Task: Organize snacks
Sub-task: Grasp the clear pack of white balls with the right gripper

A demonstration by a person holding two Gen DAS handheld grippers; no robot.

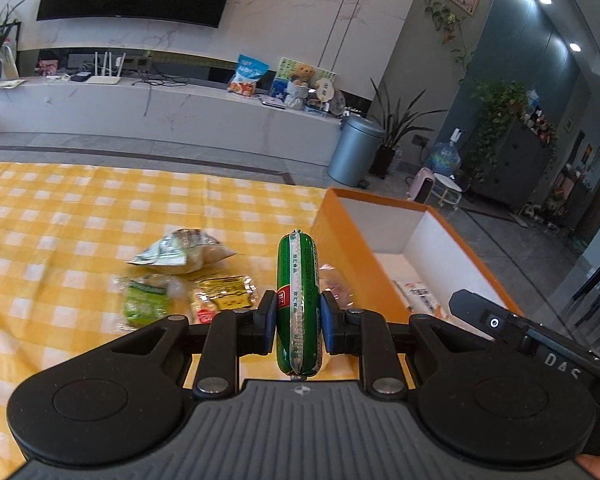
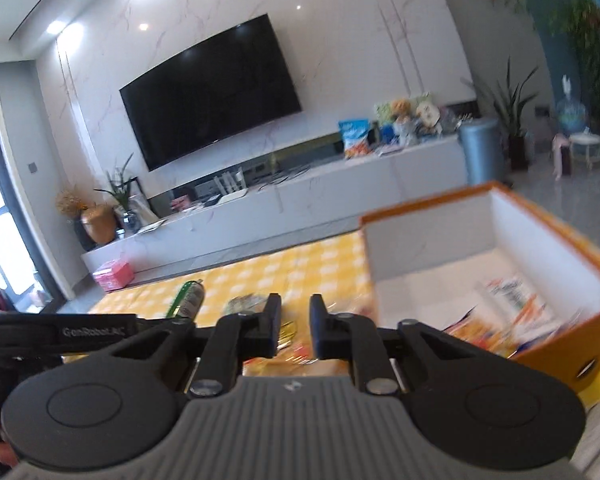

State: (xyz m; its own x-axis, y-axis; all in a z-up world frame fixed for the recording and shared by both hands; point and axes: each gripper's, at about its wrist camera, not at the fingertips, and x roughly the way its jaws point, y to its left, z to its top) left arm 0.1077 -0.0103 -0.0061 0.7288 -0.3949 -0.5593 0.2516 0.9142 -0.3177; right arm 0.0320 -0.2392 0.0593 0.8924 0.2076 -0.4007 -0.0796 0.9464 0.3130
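Note:
My left gripper (image 1: pixel 298 316) is shut on a green sausage stick (image 1: pixel 298 276) and holds it upright above the yellow checked tablecloth (image 1: pixel 60 216), just left of the orange box (image 1: pixel 352 248). Loose snack packets lie on the cloth: a pale green bag (image 1: pixel 182 252), a green packet (image 1: pixel 144 300) and a yellow packet (image 1: pixel 226 294). My right gripper (image 2: pixel 295 320) is open and empty, above snacks beside the orange box (image 2: pixel 560 340). Several packets (image 2: pixel 512 312) lie inside the box. The sausage also shows in the right wrist view (image 2: pixel 190 300).
The box's white interior (image 1: pixel 420 248) holds a packet (image 1: pixel 420 296) at its near end. Beyond the table stand a white TV console (image 1: pixel 160 108), a grey bin (image 1: pixel 354 152) and potted plants. The right gripper's body (image 1: pixel 520 328) sits over the box's right rim.

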